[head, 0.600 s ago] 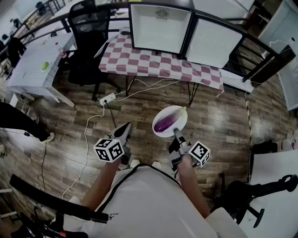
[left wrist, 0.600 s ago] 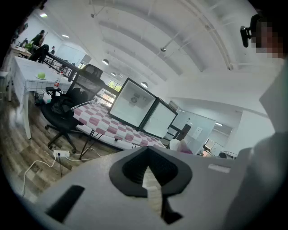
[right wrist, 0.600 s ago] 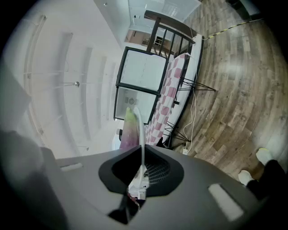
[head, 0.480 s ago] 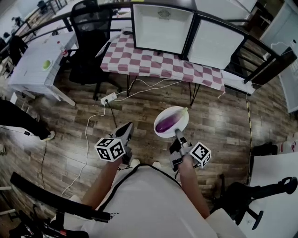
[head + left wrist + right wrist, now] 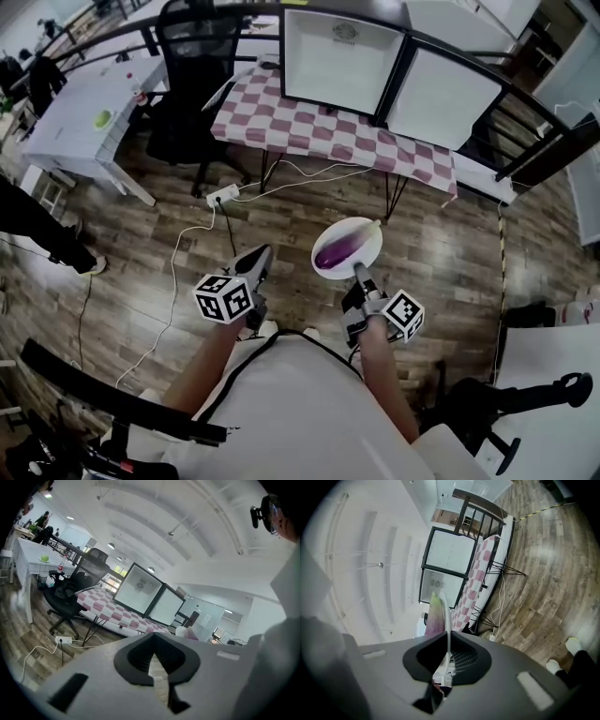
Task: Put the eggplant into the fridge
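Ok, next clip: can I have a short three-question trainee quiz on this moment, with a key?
1. True or false: the eggplant lies on the white plate.
2. The right claw is shut on: A) the eggplant itself; B) the plate's rim; C) nothing.
3. What does the left claw hold?

Key: 1 true. 2 B. 3 nothing; its jaws are together and empty.
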